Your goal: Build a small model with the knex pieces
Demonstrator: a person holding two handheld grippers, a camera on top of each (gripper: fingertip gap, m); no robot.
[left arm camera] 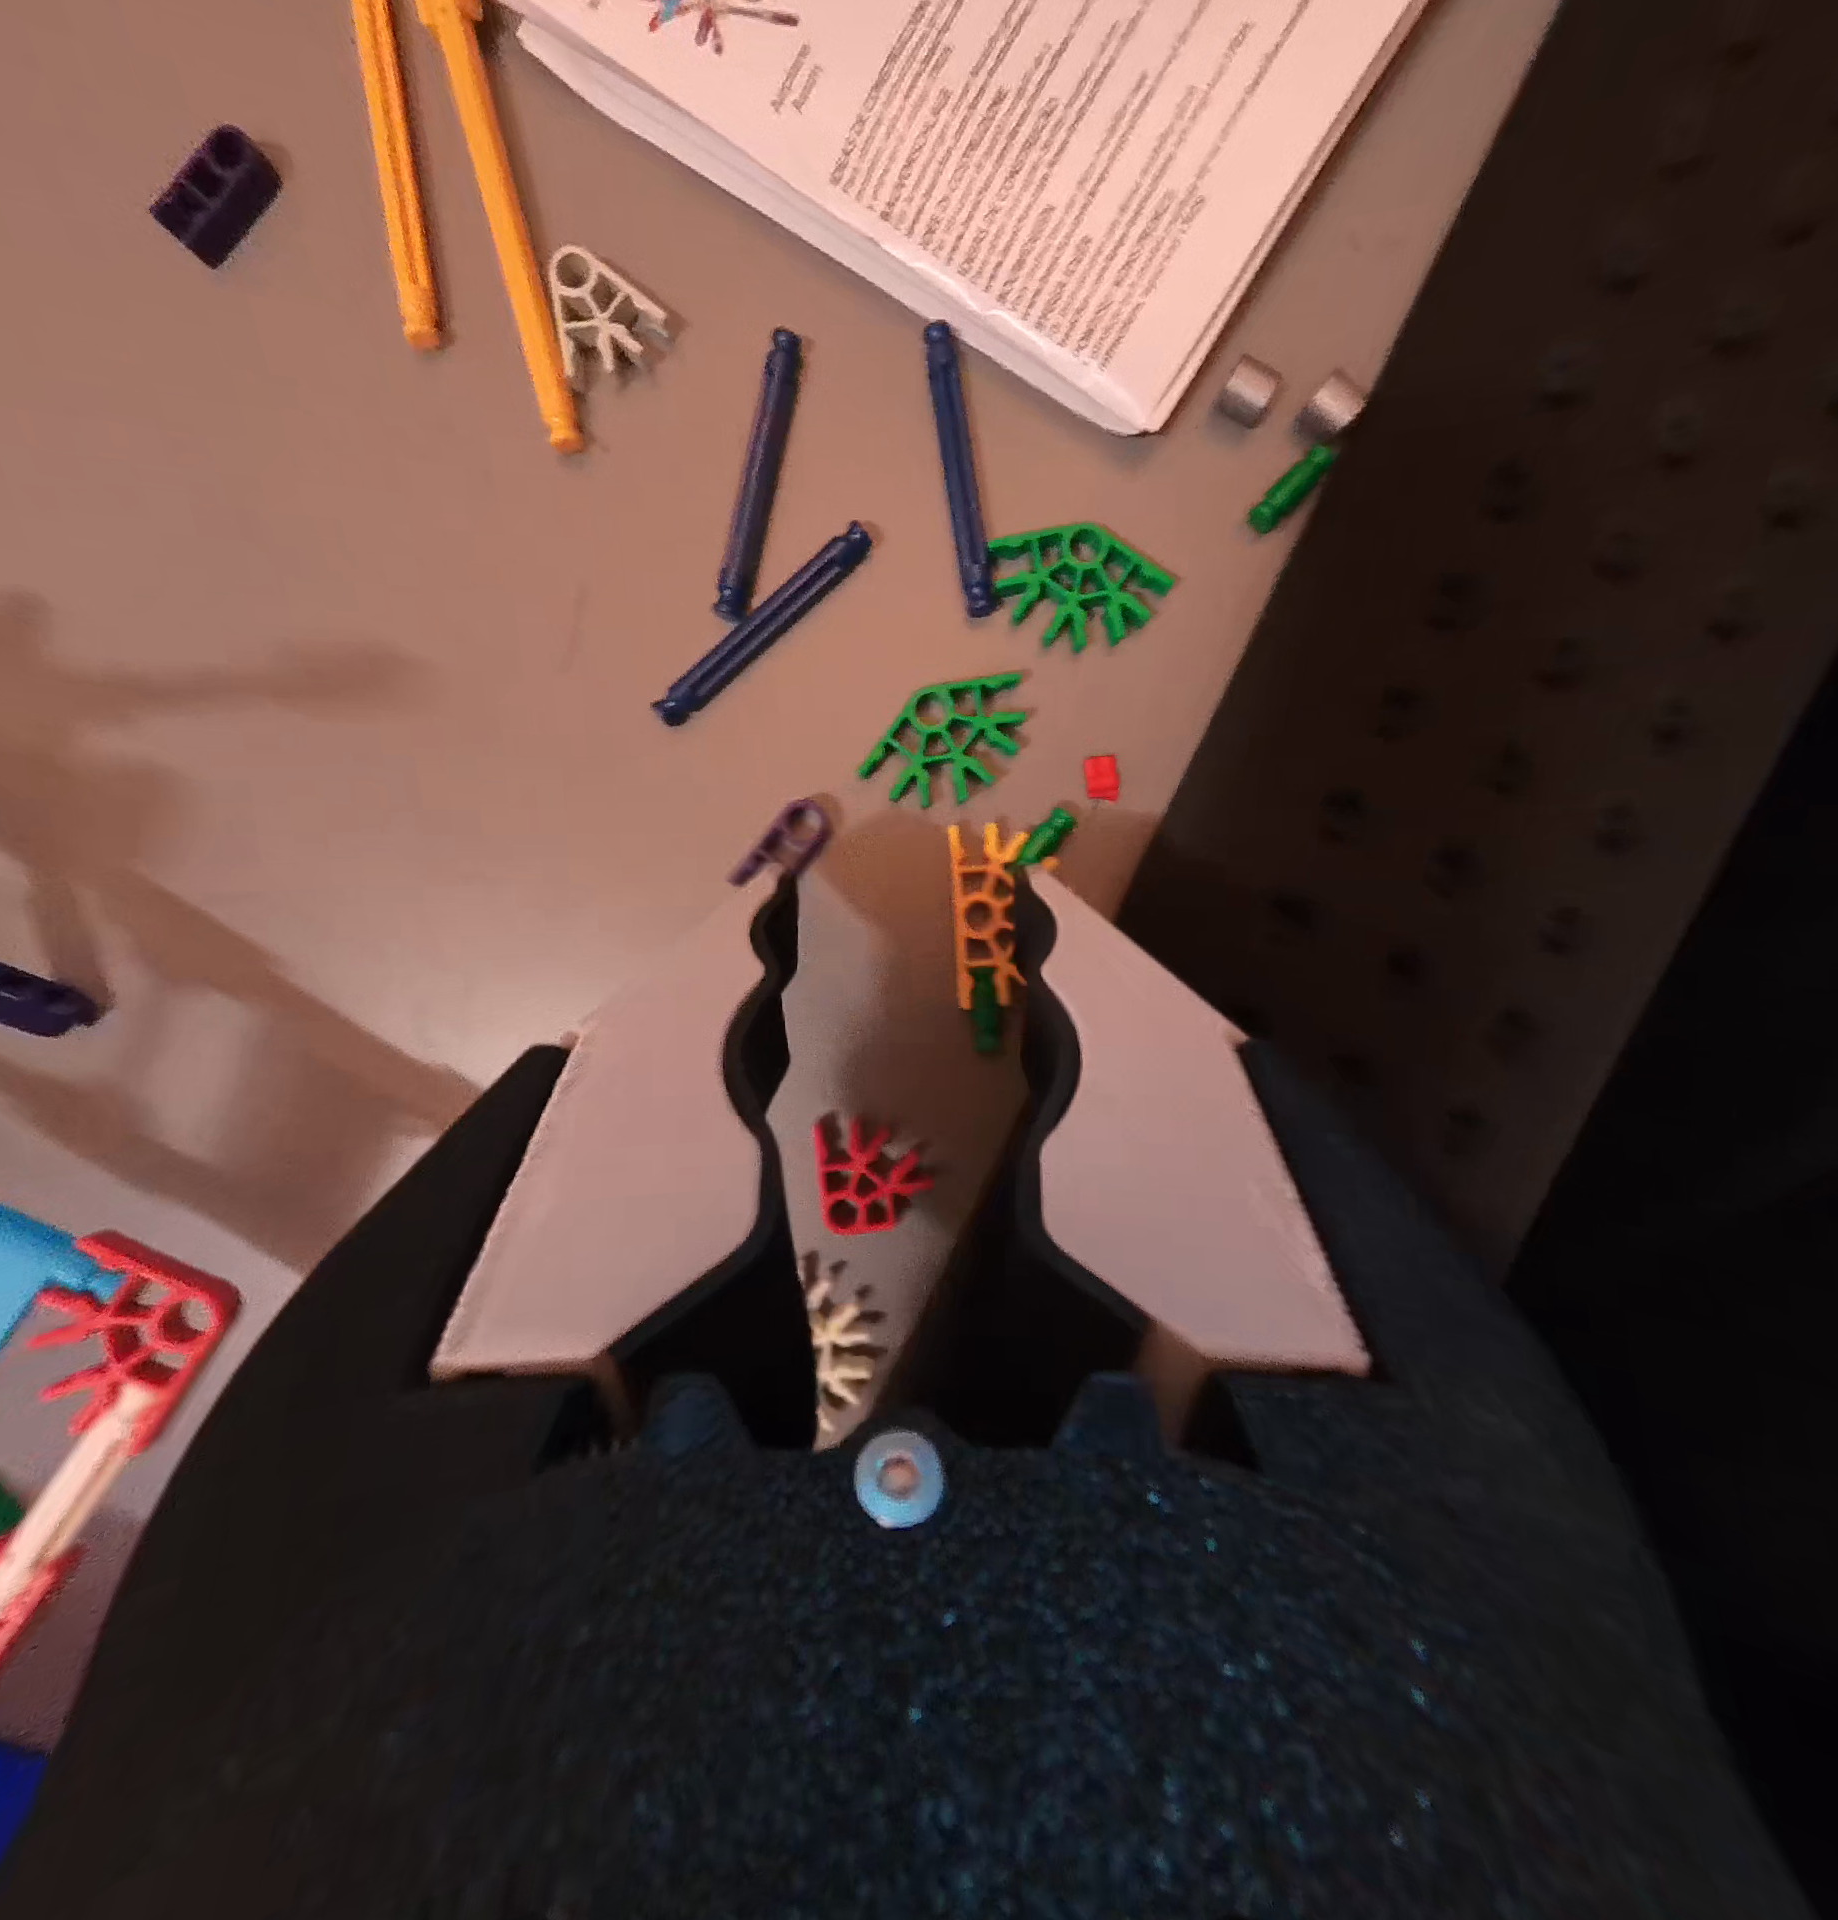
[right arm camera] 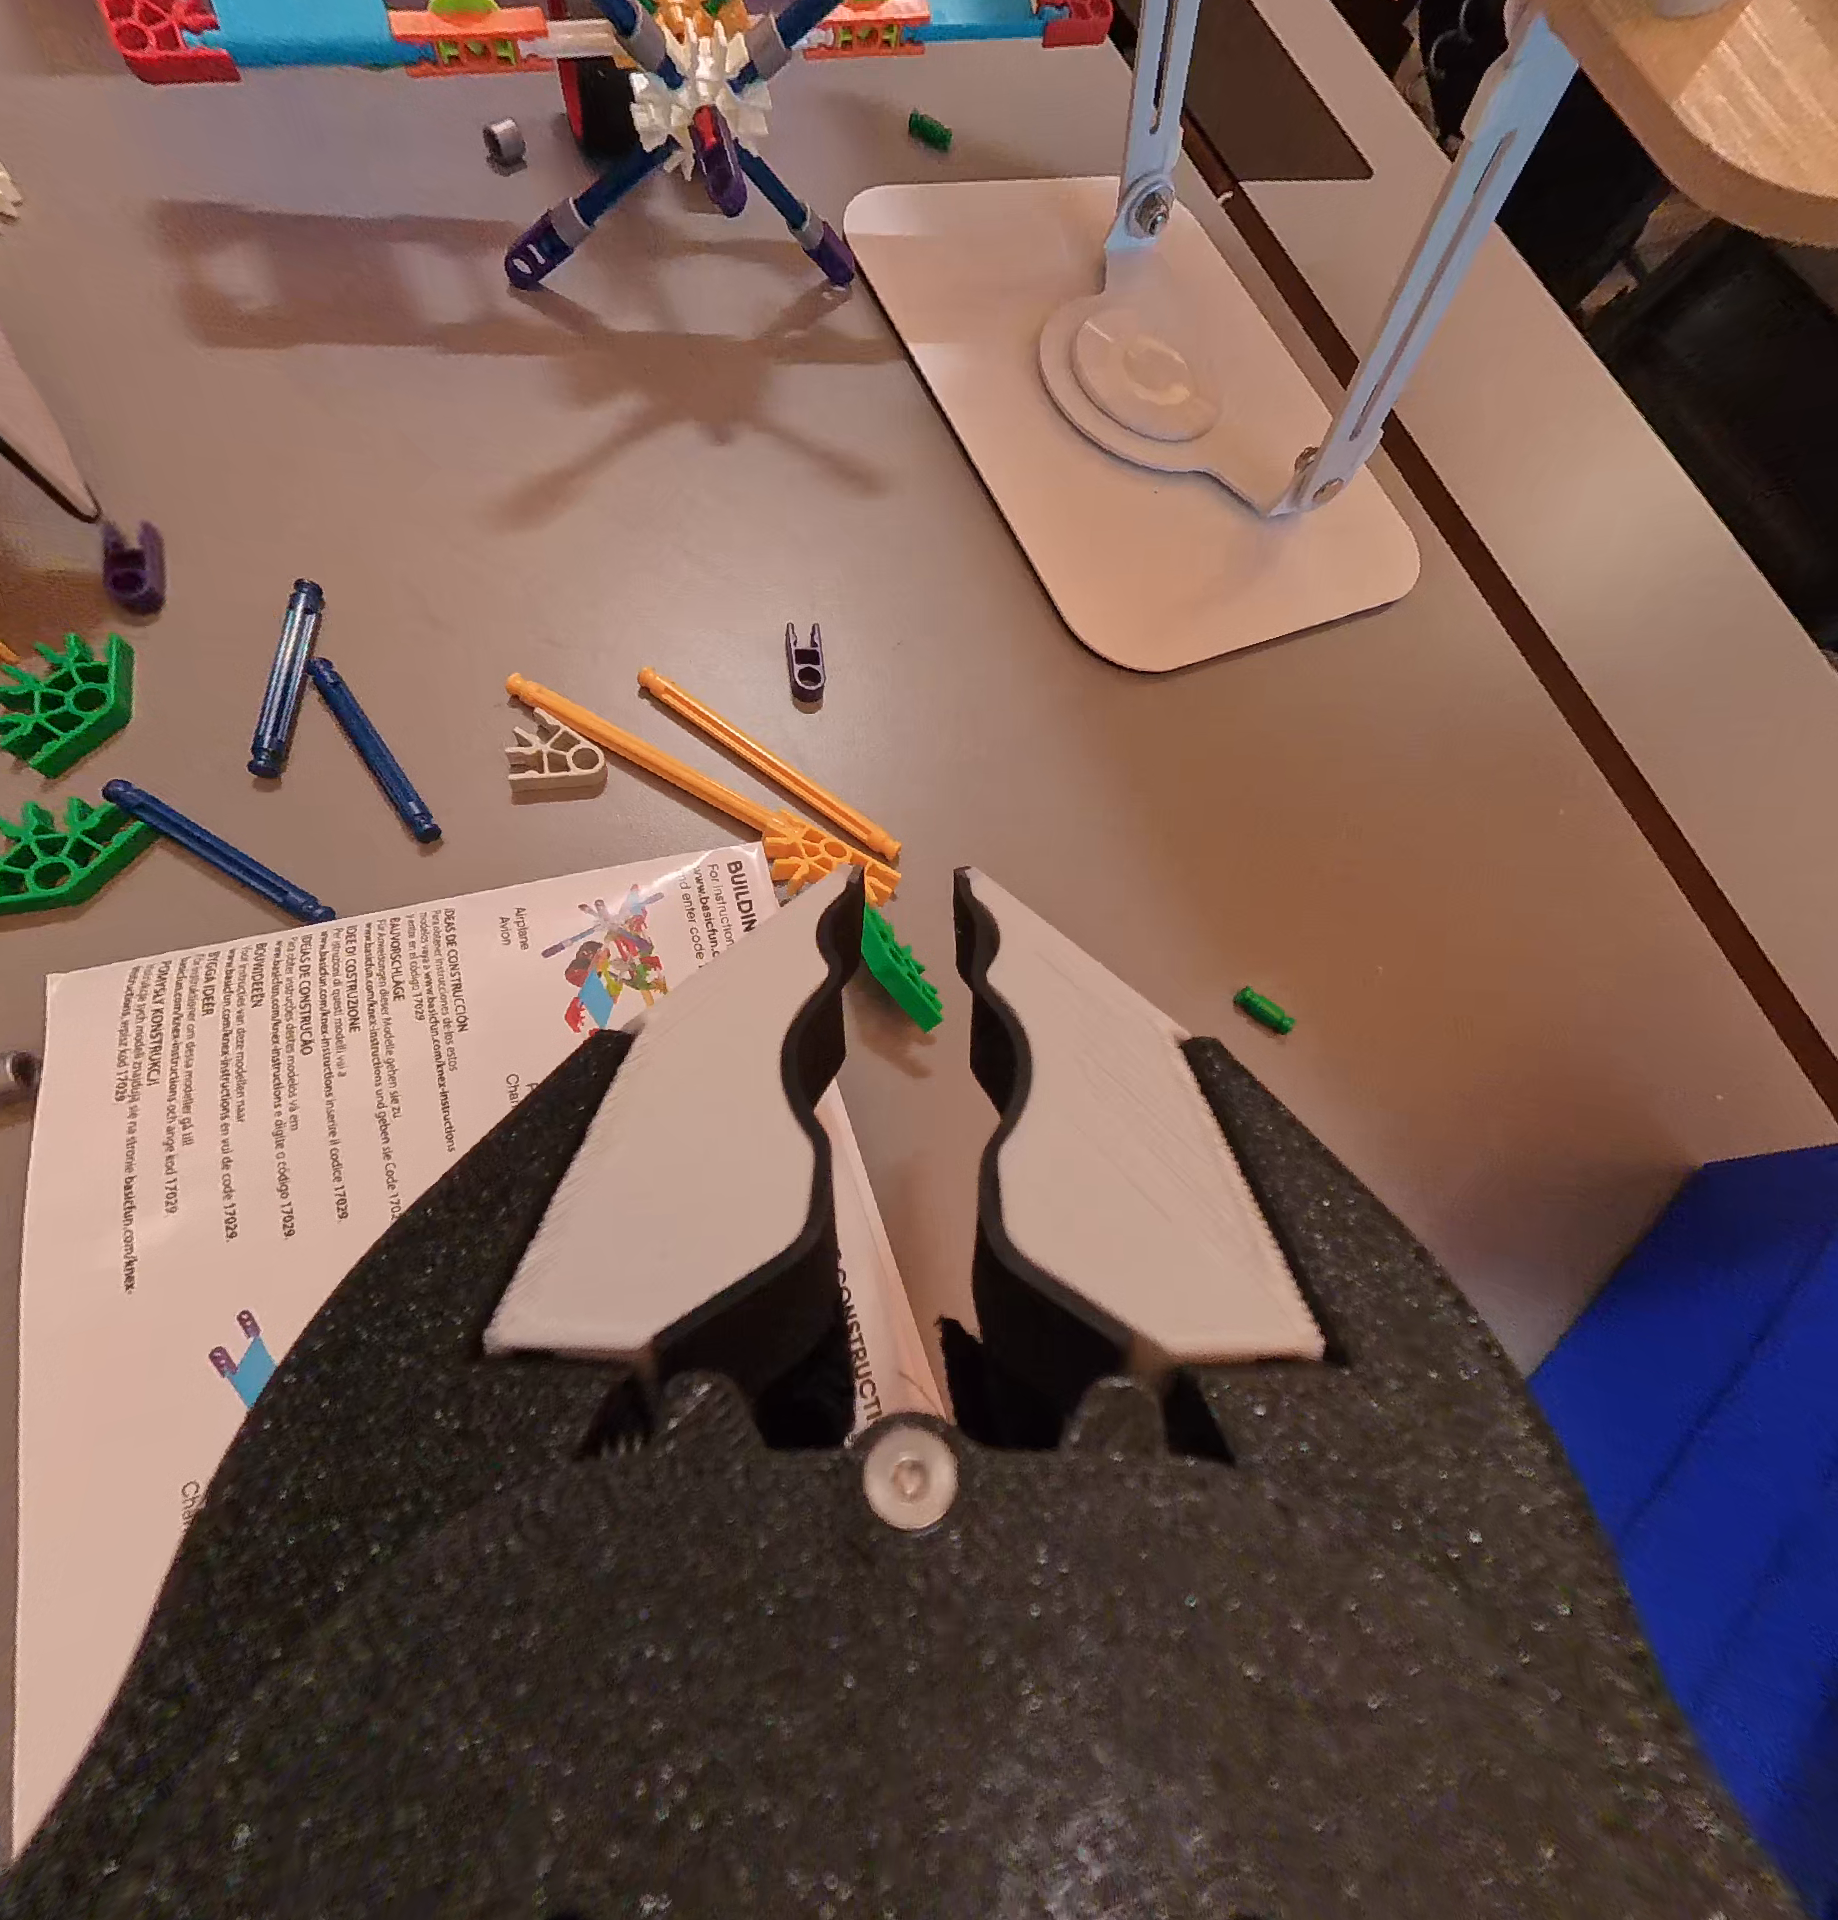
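Note:
My left gripper (left arm camera: pixel 910 883) is open and empty, low over the brown table (left arm camera: pixel 323 623). An orange connector (left arm camera: pixel 982 925) with a short green rod lies on the table against its right finger. A purple clip (left arm camera: pixel 785 836) sits at its left fingertip. A red connector (left arm camera: pixel 868 1174) and a white one (left arm camera: pixel 842 1340) lie under the jaws. My right gripper (right arm camera: pixel 907 883) is open and empty. A green connector (right arm camera: pixel 899 971) lies between its fingers, apart from the right one. An orange connector (right arm camera: pixel 827 857) with two orange rods (right arm camera: pixel 759 758) lies just past its left fingertip.
A printed booklet (right arm camera: pixel 271 1091) lies under my right gripper's left side. Blue rods (right arm camera: pixel 375 748), green connectors (left arm camera: pixel 941 738), a grey connector (right arm camera: pixel 556 758) and a purple clip (right arm camera: pixel 806 660) are scattered about. A built model (right arm camera: pixel 686 104) stands at the back, a white stand base (right arm camera: pixel 1133 416) at the right. The table edge (left arm camera: pixel 1258 665) is close. There is about 25 cm between the tips of the two grippers.

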